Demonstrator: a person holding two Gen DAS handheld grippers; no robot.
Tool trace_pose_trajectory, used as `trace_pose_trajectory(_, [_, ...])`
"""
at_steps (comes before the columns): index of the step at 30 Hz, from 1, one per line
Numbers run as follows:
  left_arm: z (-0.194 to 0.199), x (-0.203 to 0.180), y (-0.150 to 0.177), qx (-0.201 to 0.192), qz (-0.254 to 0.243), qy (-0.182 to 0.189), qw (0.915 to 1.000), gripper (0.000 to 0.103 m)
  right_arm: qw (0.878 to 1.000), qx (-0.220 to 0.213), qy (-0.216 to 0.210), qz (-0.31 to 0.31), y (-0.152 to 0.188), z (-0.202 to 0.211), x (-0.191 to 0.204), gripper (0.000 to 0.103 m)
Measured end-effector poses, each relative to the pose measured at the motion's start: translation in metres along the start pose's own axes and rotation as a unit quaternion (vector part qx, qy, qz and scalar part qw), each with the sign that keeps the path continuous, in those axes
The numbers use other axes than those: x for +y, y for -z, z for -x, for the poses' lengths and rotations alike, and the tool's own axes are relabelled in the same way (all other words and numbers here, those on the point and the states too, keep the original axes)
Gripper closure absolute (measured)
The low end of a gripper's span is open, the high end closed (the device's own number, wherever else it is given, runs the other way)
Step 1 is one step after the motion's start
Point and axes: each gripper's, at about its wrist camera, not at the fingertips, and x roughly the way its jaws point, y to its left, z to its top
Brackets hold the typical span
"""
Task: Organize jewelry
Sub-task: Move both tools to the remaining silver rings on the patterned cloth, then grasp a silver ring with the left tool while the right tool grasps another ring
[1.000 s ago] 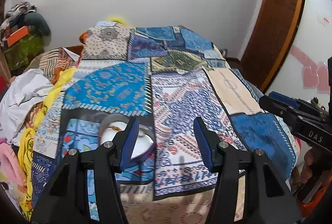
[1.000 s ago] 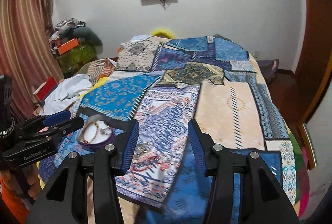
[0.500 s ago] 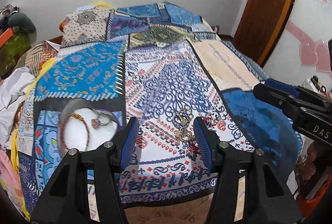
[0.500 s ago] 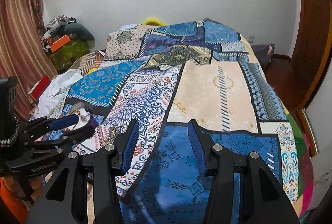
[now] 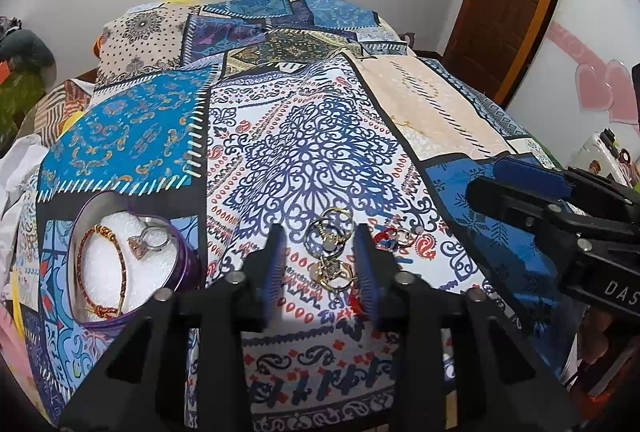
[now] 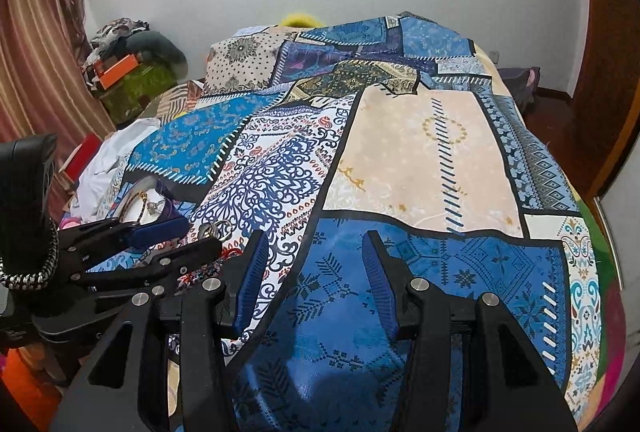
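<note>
Gold rings (image 5: 329, 259) lie between the closing left claw (image 5: 320, 264) pads (not yet pinched); right claw (image 6: 314, 280) released.

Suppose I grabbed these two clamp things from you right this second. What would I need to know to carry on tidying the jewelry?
Left gripper: jaws closing around the gold rings on the bedspread; pads not yet pressing them.
Right gripper: open, empty, hovering over a blue patch.
Heart-shaped tin, left of the rings: already holds a red-gold bangle and a silver ring.
Left to do: grip the gold rings and carry them to the tin, then the small red-blue pieces just right of them.
</note>
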Motion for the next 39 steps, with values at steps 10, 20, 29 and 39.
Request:
trace_pose_trajectory(10, [0.007,-0.001,0.0,-0.011,0.003,0.015,0.9998,0.082,1.0,0.008,-0.005,0.009,0.0,-0.004,0.006,0.058])
trace_pose_trajectory(20, [0.038,0.014,0.001,-0.044,0.013,0.004,0.9989,0.082,0.999,0.018,-0.009,0.026,0.0,-0.01,0.022,0.058])
trace_pose_trajectory(29, [0.043,0.028,0.017,-0.036,0.028,0.001,0.999,0.082,0.998,0.034,-0.009,0.046,0.001,-0.026,0.039,0.058])
trace_pose_trajectory(39, [0.037,0.027,0.025,-0.03,0.03,0.009,0.9991,0.082,0.998,0.04,-0.007,0.055,0.003,-0.029,0.042,0.058])
